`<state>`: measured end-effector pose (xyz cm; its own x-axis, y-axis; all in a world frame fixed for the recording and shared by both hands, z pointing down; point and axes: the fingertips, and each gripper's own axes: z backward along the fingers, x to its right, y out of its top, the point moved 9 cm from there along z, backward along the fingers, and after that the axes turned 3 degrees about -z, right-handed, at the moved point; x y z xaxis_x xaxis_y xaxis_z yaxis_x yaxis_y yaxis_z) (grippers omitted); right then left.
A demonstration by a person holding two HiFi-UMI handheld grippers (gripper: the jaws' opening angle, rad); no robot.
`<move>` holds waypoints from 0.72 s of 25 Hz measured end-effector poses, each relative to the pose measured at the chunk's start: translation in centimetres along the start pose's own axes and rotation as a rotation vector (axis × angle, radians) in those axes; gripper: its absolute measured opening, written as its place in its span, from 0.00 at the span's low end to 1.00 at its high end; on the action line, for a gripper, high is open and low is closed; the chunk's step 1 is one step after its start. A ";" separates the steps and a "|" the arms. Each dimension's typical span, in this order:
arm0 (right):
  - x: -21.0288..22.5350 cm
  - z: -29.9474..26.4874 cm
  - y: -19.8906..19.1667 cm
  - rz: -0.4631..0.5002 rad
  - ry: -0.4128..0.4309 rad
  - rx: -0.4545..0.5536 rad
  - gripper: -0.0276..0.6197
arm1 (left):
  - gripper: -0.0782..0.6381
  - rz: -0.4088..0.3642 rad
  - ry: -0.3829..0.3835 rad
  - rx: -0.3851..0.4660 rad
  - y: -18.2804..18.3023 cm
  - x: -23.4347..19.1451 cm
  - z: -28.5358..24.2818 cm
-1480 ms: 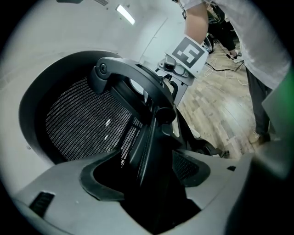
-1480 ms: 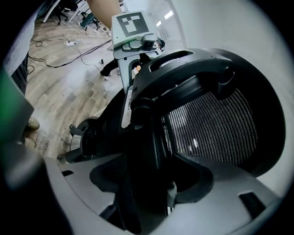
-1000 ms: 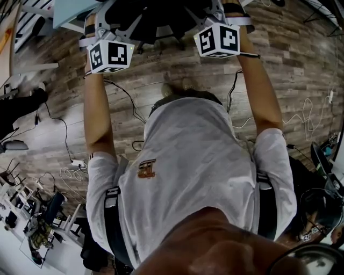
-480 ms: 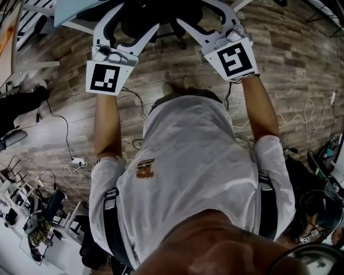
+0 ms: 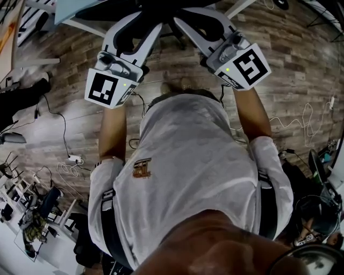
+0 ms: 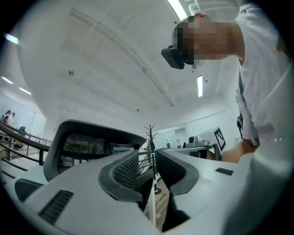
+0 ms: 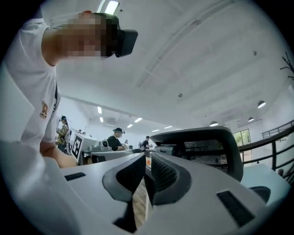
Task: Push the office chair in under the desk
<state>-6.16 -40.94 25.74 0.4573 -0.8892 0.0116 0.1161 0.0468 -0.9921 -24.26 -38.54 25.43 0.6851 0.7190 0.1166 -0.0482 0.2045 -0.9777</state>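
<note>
The black office chair (image 5: 153,13) stands at the top of the head view, against the pale blue desk (image 5: 75,9). Its mesh back (image 6: 85,147) rises just beyond the left gripper's jaws and also shows in the right gripper view (image 7: 209,147). My left gripper (image 5: 141,24) and right gripper (image 5: 189,19) are held in front of the person's chest, both angled upward at the chair back. Both pairs of jaws are closing with nothing between them. The left gripper (image 6: 154,153) still has a clear gap; the right gripper (image 7: 147,160) has only a thin slit left.
Black and white cables (image 5: 64,139) trail over the wood-plank floor (image 5: 290,59). Another dark chair (image 5: 21,102) sits at the left edge and clutter fills the lower left corner. A coat stand (image 6: 150,133) and other people at desks (image 7: 115,140) stand behind the chair.
Both grippers have drawn back toward the person's chest and tipped up, so their marker cubes sit lower in the head view. The jaws have narrowed from wide open, the right pair more.
</note>
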 end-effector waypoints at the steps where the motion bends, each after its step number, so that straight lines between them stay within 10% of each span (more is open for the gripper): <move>1: -0.2 0.0 0.0 -0.012 0.016 0.015 0.13 | 0.28 0.010 0.005 0.010 0.1 0.1 0.0; 18: -1.5 0.5 -1.1 -0.073 0.083 0.079 0.10 | 0.14 0.049 0.049 0.040 -0.3 2.2 -0.2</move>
<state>-6.55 -39.46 26.92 0.3705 -0.9262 0.0701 0.2170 0.0130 -0.9761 -22.60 -37.17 25.95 0.7156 0.6960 0.0591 -0.1110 0.1969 -0.9741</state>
